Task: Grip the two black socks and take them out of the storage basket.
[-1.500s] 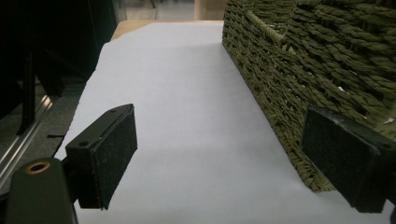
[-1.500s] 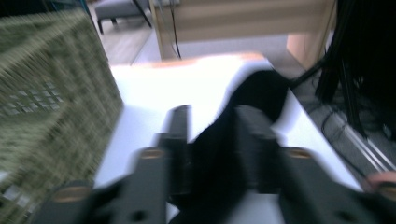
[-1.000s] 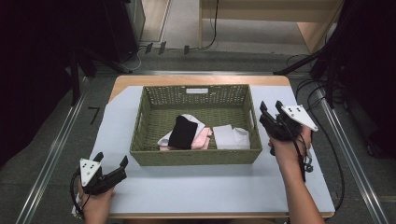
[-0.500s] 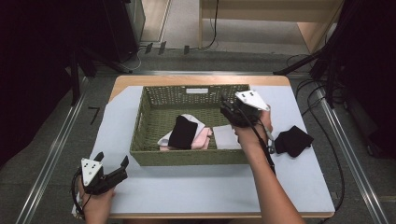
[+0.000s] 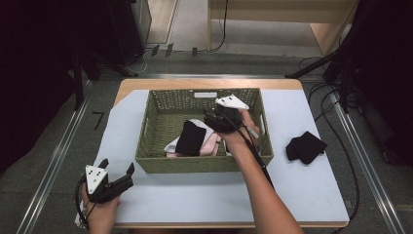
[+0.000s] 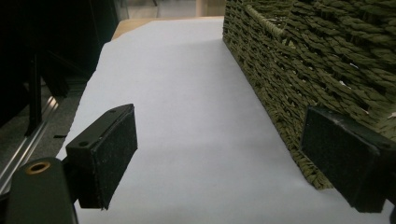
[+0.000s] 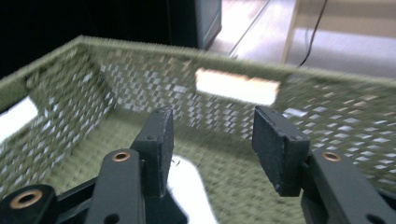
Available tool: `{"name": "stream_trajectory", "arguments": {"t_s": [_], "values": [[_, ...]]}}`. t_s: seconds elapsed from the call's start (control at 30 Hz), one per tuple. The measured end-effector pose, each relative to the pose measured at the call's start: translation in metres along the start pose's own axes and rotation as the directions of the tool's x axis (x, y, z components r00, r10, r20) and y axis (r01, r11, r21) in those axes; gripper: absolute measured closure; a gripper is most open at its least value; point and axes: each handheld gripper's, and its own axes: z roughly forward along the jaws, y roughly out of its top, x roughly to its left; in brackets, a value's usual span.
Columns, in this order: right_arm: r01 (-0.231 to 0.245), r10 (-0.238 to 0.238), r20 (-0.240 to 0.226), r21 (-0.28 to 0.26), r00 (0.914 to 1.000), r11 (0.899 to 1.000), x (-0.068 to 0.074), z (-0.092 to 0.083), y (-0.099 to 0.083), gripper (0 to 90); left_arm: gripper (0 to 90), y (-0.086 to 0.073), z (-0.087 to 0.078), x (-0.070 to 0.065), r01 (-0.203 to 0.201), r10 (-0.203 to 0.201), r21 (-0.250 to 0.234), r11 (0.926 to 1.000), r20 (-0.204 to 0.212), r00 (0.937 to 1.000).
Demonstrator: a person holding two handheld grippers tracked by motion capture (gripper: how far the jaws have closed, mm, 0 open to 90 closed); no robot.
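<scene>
Your left gripper (image 5: 118,176) sits at the near left corner of the white paper-covered table (image 5: 204,195), held low in your left hand (image 5: 100,212), its two black padded jaws spread wide with nothing between them — in the left gripper view the pale sheet runs ahead and the near outer wall of the olive-green woven rectangular basket (image 6: 303,70) stands close by the jaw at that view's right. Moving right in the high view, the basket (image 5: 151,131) occupies the middle of the table, and inside it lie a black folded cloth (image 5: 191,138) on top of a white cloth (image 5: 198,124) and a pink cloth (image 5: 210,144). Your right gripper (image 5: 210,118) reaches over the basket's right half, just beside the black piece; the right gripper view shows its jaws parted and empty, pointing at the far wall of the basket (image 7: 140,88). Farther right, outside the basket, a crumpled black cloth (image 5: 305,146) lies alone on the sheet — well apart from either gripper
</scene>
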Motion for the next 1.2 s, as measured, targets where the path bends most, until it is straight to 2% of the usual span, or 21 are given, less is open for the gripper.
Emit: {"name": "stream_trajectory", "arguments": {"t_s": [0.03, 0.17, 0.2, 0.27, 0.3, 0.33, 0.4, 0.43, 0.53, 0.6, 0.7, 0.73, 0.77, 0.8, 0.83, 0.87, 1.03, 1.07, 1.1, 1.13, 1.2], "values": [[0.009, -0.009, -0.016, 0.058, 0.9998, 0.998, 0.007, 0.007, -0.002, 49.5, 12.3, 0.000, 0.000, 0.000, -0.001, 0.001, 0.001, 1.0000, 0.001, 1.0000], [0.031, -0.023, -0.058, 0.142, 0.9981, 0.989, 0.017, 0.018, -0.005, 46.9, 12.3, 0.000, 0.001, 0.000, -0.003, 0.003, 0.002, 1.0000, 0.002, 1.0000], [0.046, -0.030, -0.084, 0.198, 0.9960, 0.979, 0.024, 0.025, -0.009, 46.2, 12.3, 0.000, 0.000, 0.000, -0.004, 0.004, 0.004, 1.0000, 0.002, 1.0000], [0.055, -0.033, -0.099, 0.222, 0.9945, 0.974, 0.026, 0.029, -0.011, 44.4, 12.4, 0.000, 0.000, 0.000, -0.003, 0.003, 0.003, 1.0000, 0.003, 1.0000], [0.074, -0.040, -0.126, 0.274, 0.9912, 0.959, 0.028, 0.034, -0.017, 40.8, 12.4, 0.000, 0.000, 0.000, -0.003, 0.003, 0.004, 1.0000, 0.004, 1.0000], [0.074, -0.040, -0.126, 0.274, 0.9912, 0.959, 0.028, 0.034, -0.017, 40.8, 12.4, 0.000, 0.000, 0.000, -0.003, 0.003, 0.002, 1.0000, 0.006, 1.0000], [0.103, -0.060, -0.138, 0.327, 0.9885, 0.939, 0.028, 0.038, -0.022, 39.3, 12.4, 0.000, 0.000, 0.000, -0.002, 0.002, 0.003, 1.0000, 0.007, 1.0000], [0.084, -0.041, -0.126, 0.361, 0.9912, 0.929, 0.025, 0.040, -0.025, 36.6, 12.4, 0.000, 0.000, 0.000, -0.002, 0.002, 0.002, 1.0000, 0.006, 1.0000], [0.059, -0.024, -0.096, 0.379, 0.9951, 0.924, 0.021, 0.043, -0.027, 37.8, 12.4, 0.000, 0.000, 0.000, -0.003, 0.003, 0.000, 1.0000, 0.007, 1.0000], [0.048, -0.017, -0.079, 0.404, 0.9967, 0.913, 0.018, 0.046, -0.029, 38.8, 12.4, 0.000, 0.000, 0.000, -0.002, 0.002, -0.003, 1.0000, 0.009, 1.0000], [0.052, -0.018, -0.082, 0.441, 0.9965, 0.896, 0.016, 0.048, -0.032, 50.6, 12.5, 0.000, 0.000, 0.000, -0.002, 0.002, -0.003, 1.0000, 0.008, 1.0000], [0.069, -0.017, -0.117, 0.453, 0.9930, 0.889, 0.016, 0.048, -0.032, 67.2, 12.6, 0.000, 0.000, 0.000, -0.004, 0.004, -0.004, 1.0000, 0.008, 1.0000], [0.069, -0.017, -0.117, 0.453, 0.9930, 0.889, 0.016, 0.048, -0.032, 67.2, 12.6, 0.000, 0.000, 0.000, -0.004, 0.004, -0.004, 1.0000, 0.008, 1.0000], [0.108, -0.038, -0.156, 0.466, 0.9870, 0.878, 0.016, 0.046, -0.030, 80.3, 12.7, 0.000, 0.000, 0.000, -0.004, 0.004, -0.004, 1.0000, 0.007, 1.0000], [0.108, -0.038, -0.156, 0.466, 0.9870, 0.878, 0.016, 0.046, -0.030, 80.3, 12.7, 0.000, 0.000, 0.000, -0.004, 0.004, -0.004, 1.0000, 0.007, 1.0000], [0.152, -0.080, -0.177, 0.444, 0.9810, 0.883, 0.015, 0.043, -0.026, 85.9, 12.7, 0.000, 0.000, 0.000, -0.004, 0.004, -0.002, 1.0000, 0.007, 1.0000], [0.174, -0.121, -0.159, 0.383, 0.9799, 0.907, 0.010, 0.037, -0.020, 87.2, 12.8, 0.000, 0.000, 0.000, -0.003, 0.003, -0.004, 1.0000, 0.006, 1.0000], [0.169, -0.127, -0.138, 0.357, 0.9822, 0.919, 0.008, 0.035, -0.018, 87.3, 12.8, 0.000, -0.001, 0.000, -0.004, 0.004, -0.003, 1.0000, 0.007, 1.0000], [0.149, -0.141, -0.051, 0.290, 0.9888, 0.945, 0.000, 0.029, -0.012, 87.2, 12.9, 0.000, -0.001, 0.000, -0.002, 0.002, -0.006, 1.0000, 0.007, 1.0000], [0.149, -0.141, -0.051, 0.290, 0.9888, 0.945, 0.000, 0.029, -0.012, 87.2, 12.9, 0.000, -0.001, 0.000, -0.002, 0.002, -0.006, 1.0000, 0.007, 1.0000], [0.072, -0.087, 0.063, 0.210, 0.9942, 0.975, -0.009, 0.022, -0.006, 87.2, 12.9, 0.000, -0.001, 0.000, -0.003, 0.003, -0.002, 1.0000, 0.006, 1.0000]]}}
